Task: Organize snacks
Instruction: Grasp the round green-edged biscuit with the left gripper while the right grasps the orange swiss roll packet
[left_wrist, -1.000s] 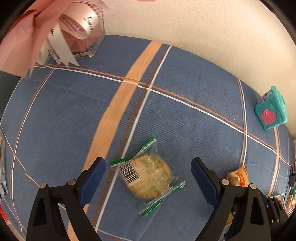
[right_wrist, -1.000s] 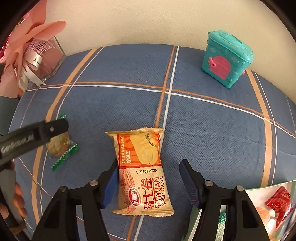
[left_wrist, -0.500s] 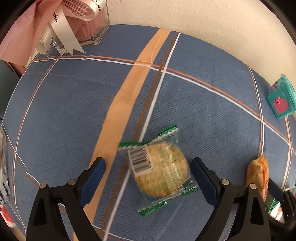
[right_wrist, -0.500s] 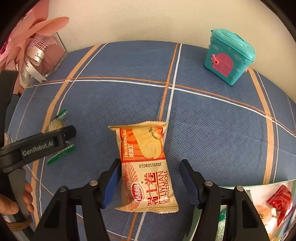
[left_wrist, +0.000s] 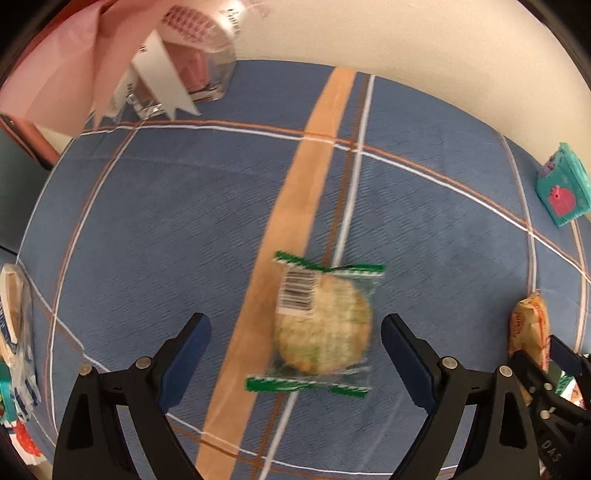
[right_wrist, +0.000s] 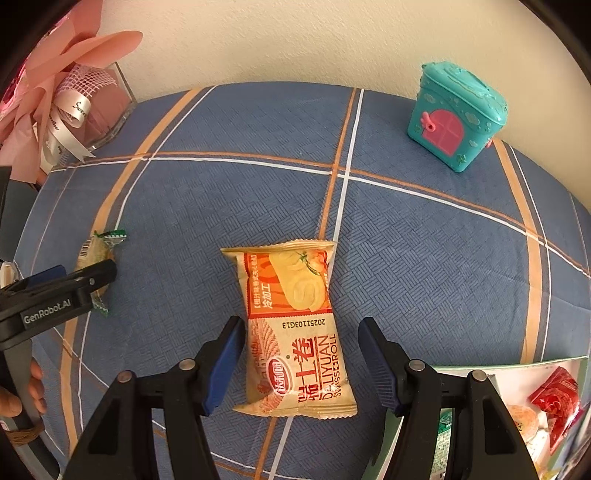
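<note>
A round cracker in clear wrap with green ends (left_wrist: 322, 328) lies on the blue plaid tablecloth (left_wrist: 184, 221). My left gripper (left_wrist: 295, 328) is open around it, the pack nearer the right finger. It also shows in the right wrist view (right_wrist: 96, 254), partly behind the left gripper's finger (right_wrist: 74, 284). An orange Swiss roll pack (right_wrist: 295, 325) lies between the open fingers of my right gripper (right_wrist: 301, 336). The same pack shows at the right edge of the left wrist view (left_wrist: 528, 328).
A box (right_wrist: 517, 417) with several wrapped snacks sits at the front right. A teal toy house (right_wrist: 456, 118) stands at the back right. A clear box with pink paper and ribbon (right_wrist: 88, 107) stands at the back left. More packets (left_wrist: 14, 317) lie at the left edge.
My left gripper has moved forward over the cracker pack, which now lies between its fingers. My right gripper has closed in slightly on the Swiss roll pack. Both stay open.
</note>
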